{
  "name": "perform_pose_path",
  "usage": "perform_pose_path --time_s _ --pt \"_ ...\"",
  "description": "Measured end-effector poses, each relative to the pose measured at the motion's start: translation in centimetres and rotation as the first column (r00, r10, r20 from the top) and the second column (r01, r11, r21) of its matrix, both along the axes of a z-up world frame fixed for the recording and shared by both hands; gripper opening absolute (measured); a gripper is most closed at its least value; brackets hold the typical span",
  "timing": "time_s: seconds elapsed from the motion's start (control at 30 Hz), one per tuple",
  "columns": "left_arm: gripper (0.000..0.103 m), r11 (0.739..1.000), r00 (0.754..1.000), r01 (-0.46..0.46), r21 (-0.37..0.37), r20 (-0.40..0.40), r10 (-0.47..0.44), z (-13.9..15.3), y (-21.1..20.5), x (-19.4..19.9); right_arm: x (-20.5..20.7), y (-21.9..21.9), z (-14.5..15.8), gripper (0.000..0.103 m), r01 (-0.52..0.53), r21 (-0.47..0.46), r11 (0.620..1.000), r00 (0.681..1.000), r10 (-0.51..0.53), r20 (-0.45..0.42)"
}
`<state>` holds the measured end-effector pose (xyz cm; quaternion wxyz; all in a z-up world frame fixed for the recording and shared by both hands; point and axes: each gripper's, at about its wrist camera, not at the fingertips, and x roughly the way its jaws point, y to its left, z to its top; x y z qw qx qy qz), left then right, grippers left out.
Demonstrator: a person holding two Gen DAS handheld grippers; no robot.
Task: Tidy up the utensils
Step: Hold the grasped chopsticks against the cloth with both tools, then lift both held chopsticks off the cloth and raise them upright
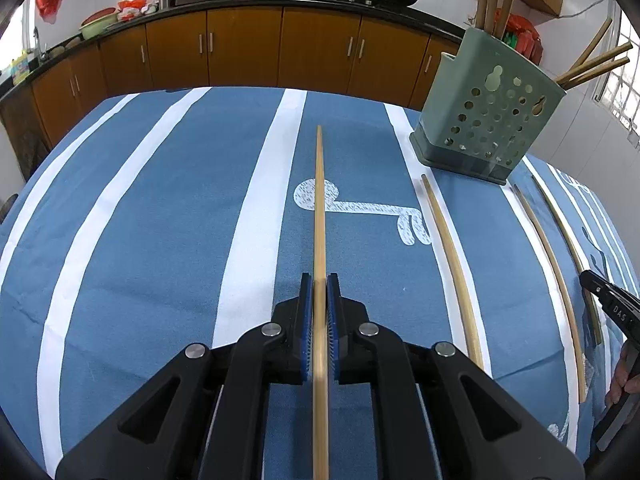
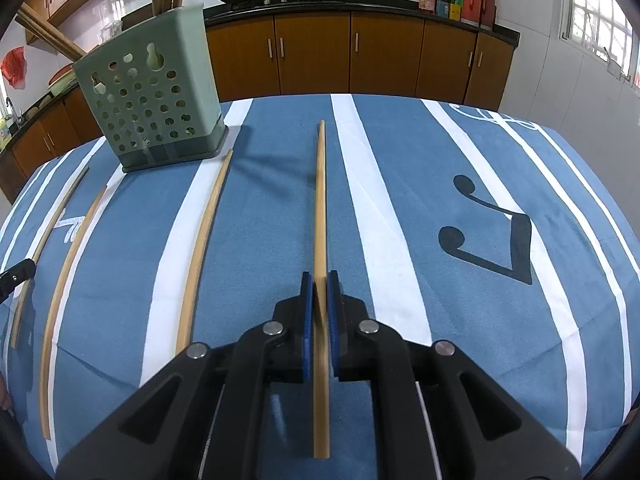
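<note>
My left gripper (image 1: pixel 320 280) is shut on a bamboo chopstick (image 1: pixel 319 200) that points straight ahead over the blue striped tablecloth. My right gripper (image 2: pixel 319 278) is shut on another bamboo chopstick (image 2: pixel 320 200), also pointing ahead. A green perforated utensil holder (image 1: pixel 488 116) stands at the far right in the left wrist view and at the far left in the right wrist view (image 2: pixel 152 96), with several chopsticks standing in it. Three loose chopsticks lie on the cloth near it: one (image 2: pixel 204 240), a second (image 2: pixel 68 288) and a third (image 2: pixel 44 248).
The table's far edge (image 2: pixel 360 96) faces brown kitchen cabinets (image 1: pixel 240 52). The right gripper's tip (image 1: pixel 608 300) shows at the right edge of the left wrist view; the left gripper's tip (image 2: pixel 16 276) shows at the left edge of the right wrist view.
</note>
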<state>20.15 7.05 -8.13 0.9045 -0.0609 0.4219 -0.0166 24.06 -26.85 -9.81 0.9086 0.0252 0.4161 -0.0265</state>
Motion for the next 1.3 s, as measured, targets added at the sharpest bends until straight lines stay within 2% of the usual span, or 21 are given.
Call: perform_pose_path --time_s 0.83,1.0,1.13,1.3 --pt "0.009 1.000 1.000 0.000 0.001 0.000 0.000 0.0 -0.1 0.0 0.0 -0.1 0.0 0.009 0.000 0.000 1.000 1.000 0.000 -0.001" --pt "0.010 0.999 1.000 0.018 0.050 -0.002 -0.018 0.1 -0.7 -0.7 -0.4 0.0 0.0 0.013 -0.001 -0.005 1.000 1.000 0.001 -0.001" --pt "0.010 0.998 0.999 0.034 0.057 -0.003 -0.034 0.1 -0.9 -1.6 -1.2 0.0 -0.1 0.013 -0.008 -0.004 1.000 1.000 0.008 -0.002" --pt "0.009 0.995 0.999 0.048 0.089 -0.006 -0.048 0.1 -1.4 -1.9 -1.2 0.2 0.0 0.008 -0.019 -0.020 1.000 1.000 0.019 -0.004"
